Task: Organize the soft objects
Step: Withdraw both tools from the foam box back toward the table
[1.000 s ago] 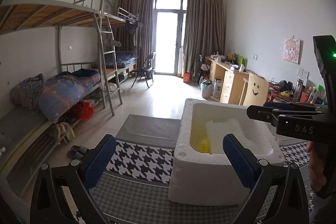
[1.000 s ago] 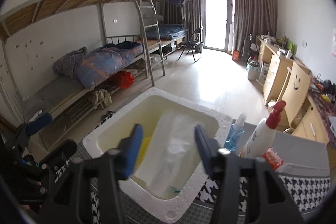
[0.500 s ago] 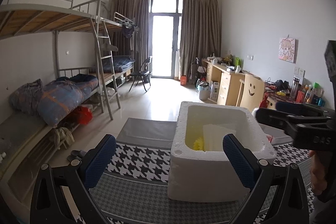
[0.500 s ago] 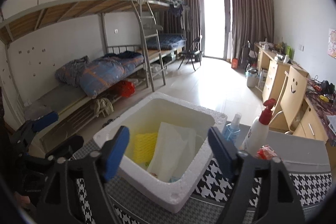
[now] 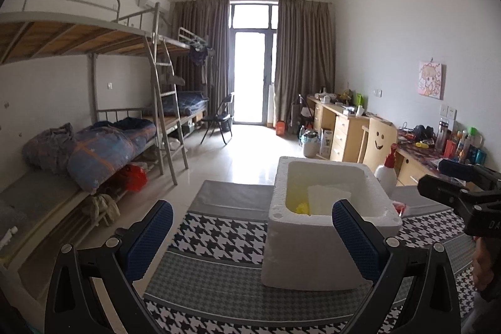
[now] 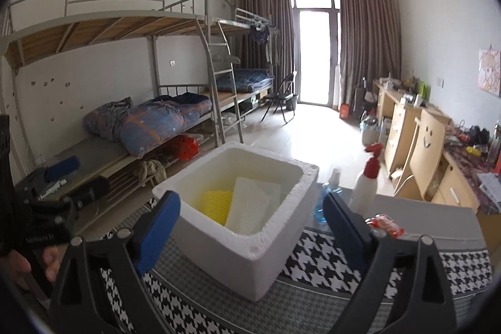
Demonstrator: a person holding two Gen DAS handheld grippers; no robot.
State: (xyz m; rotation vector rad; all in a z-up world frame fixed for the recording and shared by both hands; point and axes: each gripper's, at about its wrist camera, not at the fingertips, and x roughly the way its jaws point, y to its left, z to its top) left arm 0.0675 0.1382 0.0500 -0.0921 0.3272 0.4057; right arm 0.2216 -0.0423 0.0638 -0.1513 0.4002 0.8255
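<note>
A white foam box [image 6: 244, 252] [image 5: 313, 255] stands on the houndstooth-covered table. Inside it lie a yellow sponge [image 6: 216, 204] [image 5: 303, 208] and a white soft sheet [image 6: 253, 208] [image 5: 325, 197] that leans against the box wall. My right gripper [image 6: 250, 224] hangs in front of and above the box. Its jaws are opening and nothing is between the pads. My left gripper [image 5: 252, 237] is open and empty, short of the box's left side. Each gripper shows in the other's view: the right gripper [image 5: 438, 179] at the right edge, the left gripper [image 6: 75, 176] at the left edge.
A red-topped spray bottle [image 6: 364, 187] [image 5: 386, 174], a small blue bottle [image 6: 328, 196] and a red packet [image 6: 386, 224] stand behind the box to its right. The houndstooth cloth [image 6: 454, 265] covers the table. Bunk beds line the left wall, desks and a smiley chair the right.
Both grippers have drawn back from the box, which now looks smaller. The right jaws have spread much wider, and the white sheet stays in the box.
</note>
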